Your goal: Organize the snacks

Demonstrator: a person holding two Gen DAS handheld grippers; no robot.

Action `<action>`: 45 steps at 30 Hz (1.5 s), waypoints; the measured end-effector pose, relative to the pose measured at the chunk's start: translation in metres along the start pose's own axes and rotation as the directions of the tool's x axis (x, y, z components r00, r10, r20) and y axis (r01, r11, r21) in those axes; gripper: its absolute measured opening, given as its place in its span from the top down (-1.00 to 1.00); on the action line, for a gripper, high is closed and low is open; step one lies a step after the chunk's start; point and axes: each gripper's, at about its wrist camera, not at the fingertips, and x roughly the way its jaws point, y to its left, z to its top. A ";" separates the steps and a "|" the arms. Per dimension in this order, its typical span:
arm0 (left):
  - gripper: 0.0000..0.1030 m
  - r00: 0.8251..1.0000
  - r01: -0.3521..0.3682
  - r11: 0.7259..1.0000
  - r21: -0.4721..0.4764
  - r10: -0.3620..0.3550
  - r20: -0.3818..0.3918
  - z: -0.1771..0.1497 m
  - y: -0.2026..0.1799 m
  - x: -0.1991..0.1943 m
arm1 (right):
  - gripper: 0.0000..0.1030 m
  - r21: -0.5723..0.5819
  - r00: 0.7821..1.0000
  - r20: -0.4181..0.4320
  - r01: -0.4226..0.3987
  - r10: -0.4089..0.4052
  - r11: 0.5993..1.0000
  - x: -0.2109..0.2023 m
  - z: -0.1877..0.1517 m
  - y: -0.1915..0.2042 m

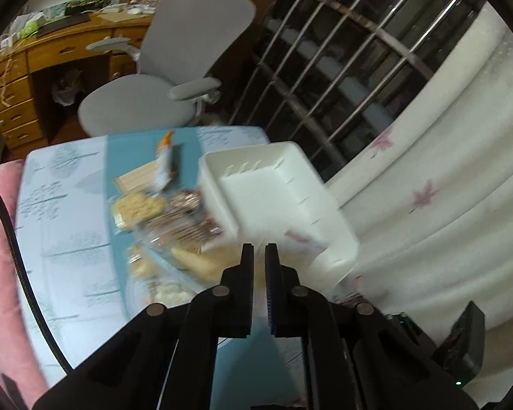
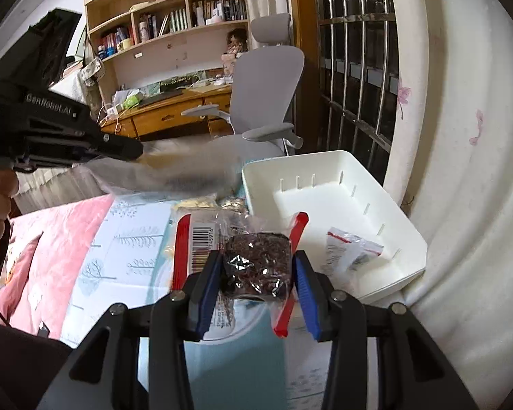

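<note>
The right gripper point(image 2: 258, 273) clamps a clear-wrapped dark snack cake point(image 2: 256, 259) above the table point(image 2: 119, 249), just short of the white bin point(image 2: 342, 188) at its far right corner. The left gripper point(image 1: 259, 256) is closed, seemingly on nothing, over blurred snack packets point(image 1: 167, 212). One small packet point(image 2: 350, 247) lies inside the bin.

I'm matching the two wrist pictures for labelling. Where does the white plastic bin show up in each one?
Left wrist view: the white plastic bin sits centre-right, tilted and blurred, just beyond the left claw.
Right wrist view: the bin lies right of centre, beyond the snack packet.
Shared landmark: the grey office chair behind the table.
</note>
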 end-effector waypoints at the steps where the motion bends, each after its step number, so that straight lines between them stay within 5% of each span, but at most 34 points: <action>1: 0.92 1.000 0.003 1.000 0.006 -0.003 0.006 0.003 -0.009 0.005 | 0.19 -0.011 1.000 -0.001 -0.006 0.006 1.000 0.001 0.003 -0.007; 15: 0.84 0.999 0.029 1.000 -0.008 -0.029 -0.043 -0.004 -0.062 0.066 | 0.13 -0.037 0.999 -0.035 0.023 -0.025 0.999 0.027 0.025 -0.094; 19: 0.57 0.997 -0.032 0.999 -0.010 0.031 -0.076 -0.013 -0.059 0.073 | -0.27 0.035 0.997 -0.072 0.032 -0.030 0.999 0.038 0.027 -0.110; 21: 0.52 0.994 -0.058 0.998 -0.022 0.056 -0.090 -0.019 -0.053 0.073 | -0.28 0.049 0.997 -0.076 -0.001 0.005 0.999 0.040 0.027 -0.112; 35: -0.36 0.974 -0.203 0.976 -0.084 0.192 -0.121 -0.055 -0.001 0.039 | -0.29 0.043 0.980 -0.143 -0.136 0.141 0.990 0.054 0.017 -0.073; 45: -0.62 0.955 -0.240 0.969 -0.050 0.227 -0.189 -0.078 0.054 0.012 | -0.28 0.092 0.977 -0.156 -0.131 0.145 0.987 0.043 -0.002 -0.017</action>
